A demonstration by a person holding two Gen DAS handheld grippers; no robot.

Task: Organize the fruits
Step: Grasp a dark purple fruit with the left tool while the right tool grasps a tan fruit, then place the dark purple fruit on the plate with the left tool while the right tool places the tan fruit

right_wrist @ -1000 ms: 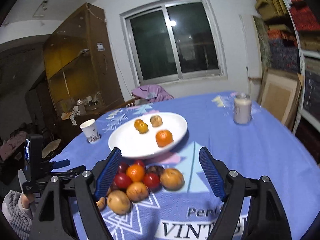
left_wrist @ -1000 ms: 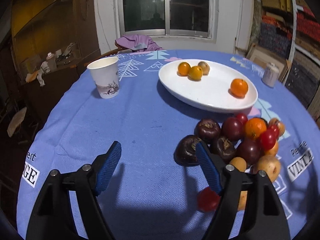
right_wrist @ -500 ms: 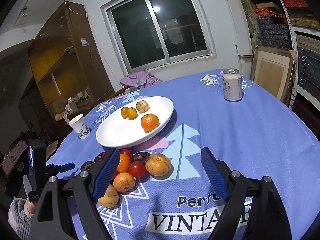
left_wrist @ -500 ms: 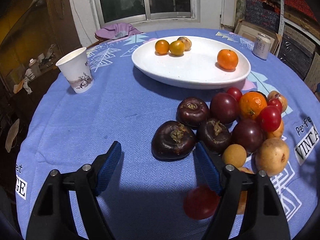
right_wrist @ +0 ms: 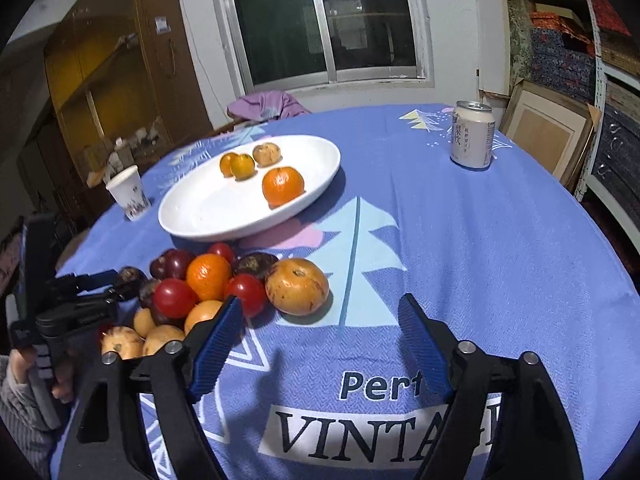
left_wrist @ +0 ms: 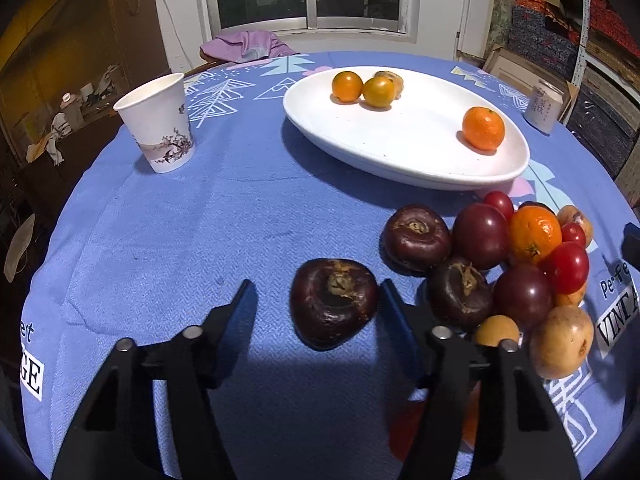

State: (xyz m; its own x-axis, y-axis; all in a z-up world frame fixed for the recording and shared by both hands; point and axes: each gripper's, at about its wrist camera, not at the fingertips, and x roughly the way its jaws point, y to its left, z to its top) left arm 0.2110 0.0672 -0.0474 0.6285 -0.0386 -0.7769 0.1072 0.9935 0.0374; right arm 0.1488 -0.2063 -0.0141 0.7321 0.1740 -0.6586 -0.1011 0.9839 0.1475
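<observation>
- Four fruits sat on the white plate [left_wrist: 404, 148] at far centre; the rest were piled near right on the blue cloth [left_wrist: 180, 240].
- Left gripper [left_wrist: 316, 300], high over the cloth a sec. earlier, had dropped in; jaws spread, straddling the dark fruit [left_wrist: 334, 302] w/o closing yet.
- Likely meaning: pick about to start, plate next.
- Right gripper [right_wrist: 320, 332] had also closed in, spread & empty, just right of the tan fruit [right_wrist: 297, 286].
- Paper cup [left_wrist: 158, 124] far left, can [right_wrist: 472, 136] far right.
</observation>
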